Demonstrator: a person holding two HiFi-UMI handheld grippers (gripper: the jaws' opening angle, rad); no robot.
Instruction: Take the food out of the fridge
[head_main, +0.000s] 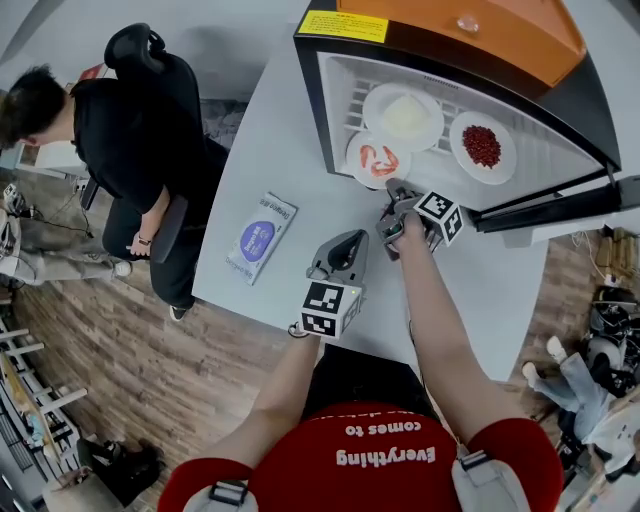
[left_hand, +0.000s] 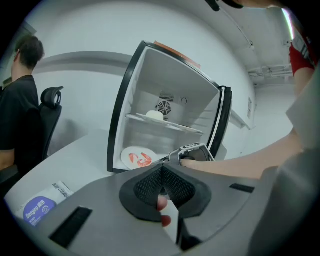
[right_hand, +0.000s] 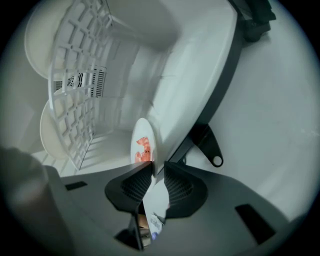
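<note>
Two right gripper (right_hand: 158, 167) fingers pinch the rim of the flat-lying shrimp plate (right_hand: 142, 142); left gripper (left_hand: 163, 172) fingers clenched empty.

A white table (head_main: 290, 130) is taking up the middle of the head view, standing on a floor (head_main: 130, 370) of brown wood-grain planks. At its left edge a person in black (head_main: 120, 130) is sitting in a black office chair (head_main: 140, 45), facing away from the table. In the left gripper view a plain white wall (left_hand: 100, 35) is rising behind the table, and a strip light (left_hand: 288, 22) is glowing at the upper right.
</note>
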